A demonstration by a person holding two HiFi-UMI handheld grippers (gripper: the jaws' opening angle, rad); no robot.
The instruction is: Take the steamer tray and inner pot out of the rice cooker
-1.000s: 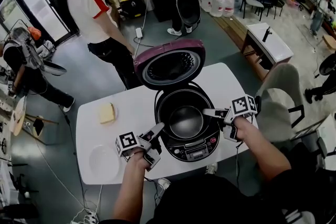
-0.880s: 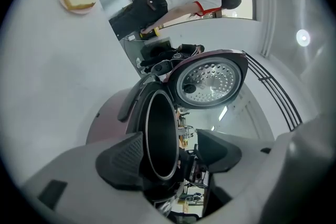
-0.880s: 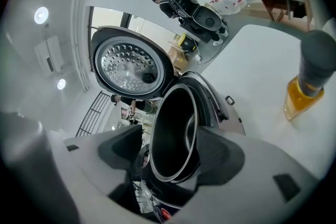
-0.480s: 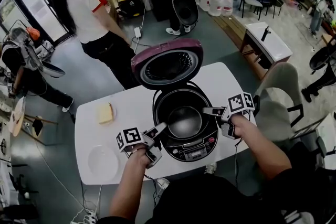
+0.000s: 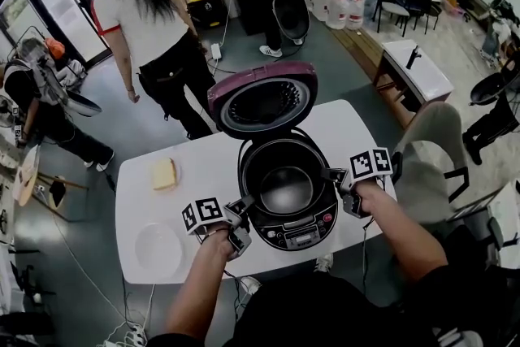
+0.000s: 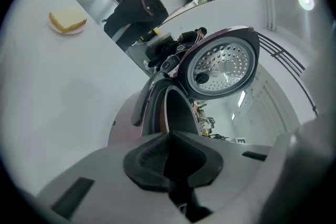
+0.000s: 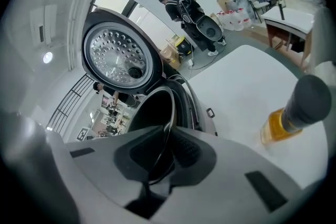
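One white tabletop (image 5: 203,175) carries everything in front of you, and the biggest thing on it is the rice cooker (image 5: 305,233), standing near the right end with its control panel facing you. Its maroon lid (image 5: 264,101) is swung fully open and stands up at the far side, the perforated inner plate turned toward you. The inner pot (image 5: 286,189) sits down inside the cooker body, dark-walled with a shiny bottom. A white round plate (image 5: 158,249) lies at the near left corner of the tabletop, well apart from the cooker. Your left tool (image 5: 245,206) is at the pot's left edge, clenched on the thin rim. Your right tool (image 5: 331,174) is at the opposite, right edge; its jaws are closing, with the metal rim pinched between the pads. A yellow sponge-like block (image 5: 165,174) lies farther back on the left. A dark-capped bottle (image 7: 294,113) of amber liquid stands beside the cooker on the right.
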